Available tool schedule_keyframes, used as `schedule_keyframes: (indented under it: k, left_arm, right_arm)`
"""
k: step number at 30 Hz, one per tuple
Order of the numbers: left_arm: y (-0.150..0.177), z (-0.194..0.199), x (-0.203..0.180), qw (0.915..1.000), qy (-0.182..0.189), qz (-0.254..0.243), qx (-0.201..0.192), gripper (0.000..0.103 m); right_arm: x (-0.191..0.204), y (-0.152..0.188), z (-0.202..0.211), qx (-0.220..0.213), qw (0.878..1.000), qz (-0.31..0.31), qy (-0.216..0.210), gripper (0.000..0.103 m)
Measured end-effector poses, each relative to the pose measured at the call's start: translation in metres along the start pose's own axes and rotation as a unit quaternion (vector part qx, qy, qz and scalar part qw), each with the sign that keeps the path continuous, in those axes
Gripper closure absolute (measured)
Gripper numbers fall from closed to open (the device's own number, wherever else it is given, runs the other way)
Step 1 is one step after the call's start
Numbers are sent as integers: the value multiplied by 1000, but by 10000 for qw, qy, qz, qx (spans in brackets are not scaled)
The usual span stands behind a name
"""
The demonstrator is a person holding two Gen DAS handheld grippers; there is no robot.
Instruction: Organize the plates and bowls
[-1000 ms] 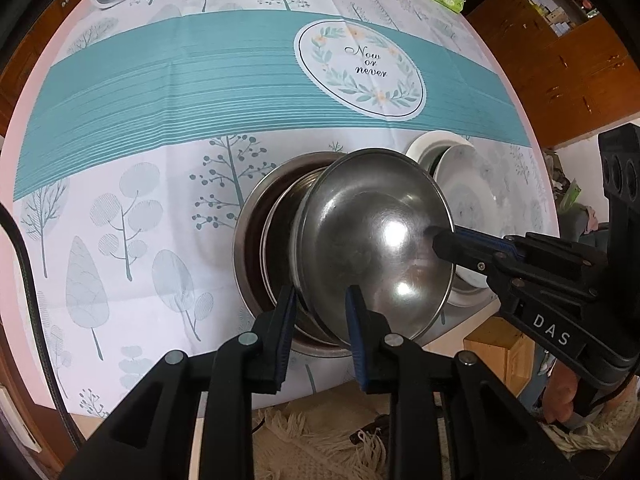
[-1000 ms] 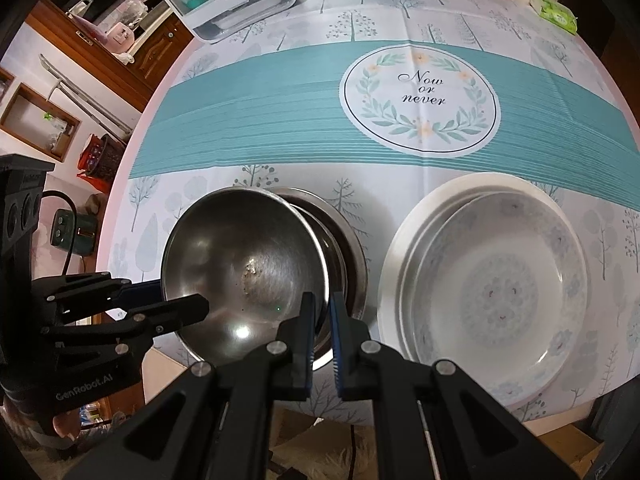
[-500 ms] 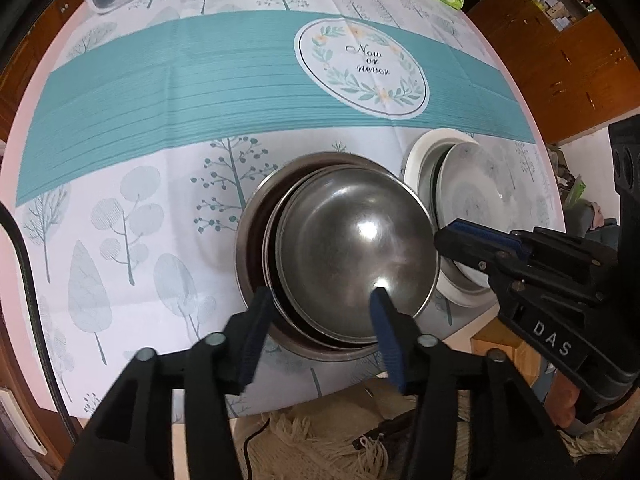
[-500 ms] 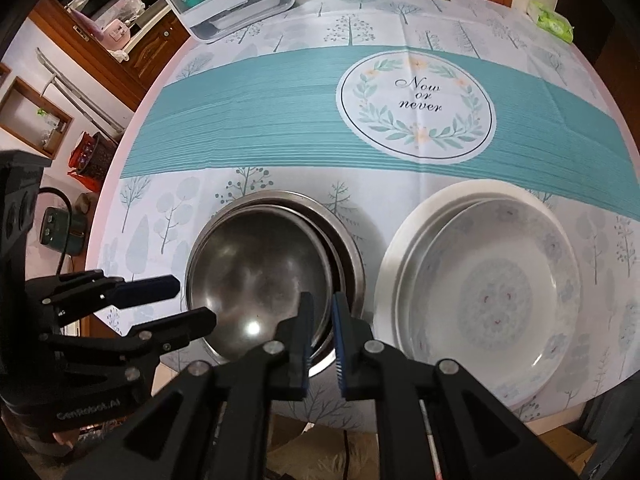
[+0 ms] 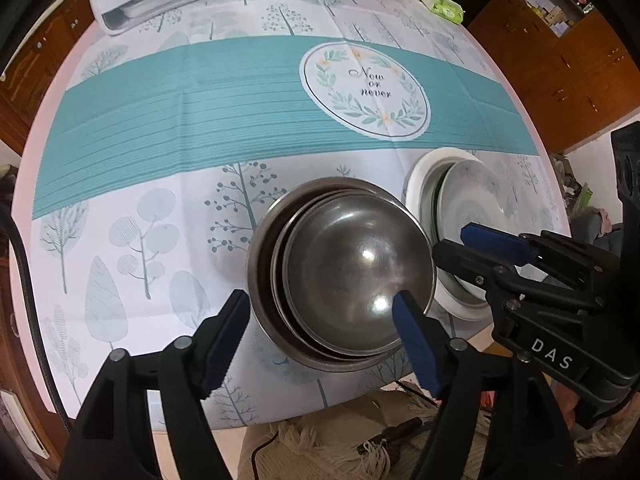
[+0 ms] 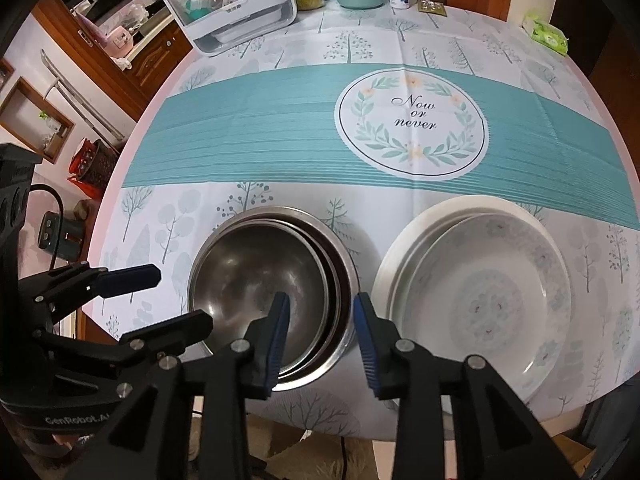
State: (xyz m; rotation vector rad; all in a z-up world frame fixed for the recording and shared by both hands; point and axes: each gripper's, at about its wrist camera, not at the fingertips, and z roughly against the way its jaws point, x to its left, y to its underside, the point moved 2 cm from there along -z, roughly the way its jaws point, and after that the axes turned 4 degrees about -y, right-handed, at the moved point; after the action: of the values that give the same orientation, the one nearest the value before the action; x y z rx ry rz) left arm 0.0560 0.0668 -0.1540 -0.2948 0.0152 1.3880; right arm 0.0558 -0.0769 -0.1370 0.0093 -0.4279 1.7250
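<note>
Steel bowls: nested, release step; left gripper wide, right gripper narrower, both just opening, empty; next likely withdrawal, plates stacked beside

steel bowls nested, left gripper just released
</note>
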Motion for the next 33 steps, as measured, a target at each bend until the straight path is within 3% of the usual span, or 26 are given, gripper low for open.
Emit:
schedule_keyframes:
  k: [10,15,19,33]
  left_arm:
    - [-8,22,-2,9977,-497,-110,-456,18]
    - [-14,29,10,9976,-369,160,-567,7]
    - [-14,19,23,9975,-330,445,-438,7]
    - [-1,-28,52,9939,69,1080,-211,7]
  right_arm:
    - [0,-3,19,-337,9992,159,117,69]
    - [-3,-7,35,-713,9973,157,42,53]
    - [-2,-7,41,-912,9955,254,72,50]
    - [-24,10,-8,-243,9995,-163,-97,50]
